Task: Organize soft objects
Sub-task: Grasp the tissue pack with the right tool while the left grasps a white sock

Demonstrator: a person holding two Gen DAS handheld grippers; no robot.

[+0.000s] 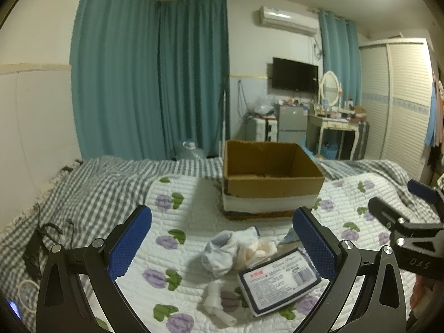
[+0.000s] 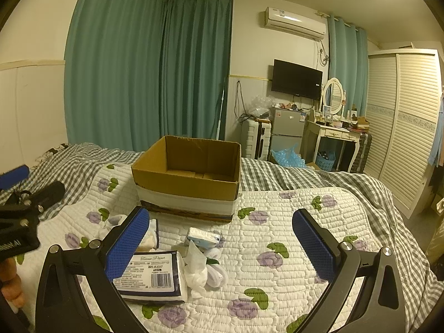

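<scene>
An open, empty cardboard box (image 1: 272,177) stands on the flowered quilt (image 1: 177,249); it also shows in the right wrist view (image 2: 188,177). In front of it lie a pale sock (image 1: 222,252), a cream cloth wad (image 1: 258,249), a tissue pack (image 1: 277,280) and a small white roll (image 1: 216,302). My left gripper (image 1: 222,233) is open above them, empty. My right gripper (image 2: 220,233) is open and empty, with the tissue pack (image 2: 155,274), crumpled white socks (image 2: 205,269) and a small blue pack (image 2: 202,236) below it.
A grey checked blanket (image 2: 305,174) covers the bed around the quilt. Black cables (image 1: 41,238) lie at the left edge. Teal curtains (image 1: 149,77), a fridge (image 2: 285,130), a dressing table (image 2: 338,133) and a wardrobe (image 2: 402,133) stand beyond the bed.
</scene>
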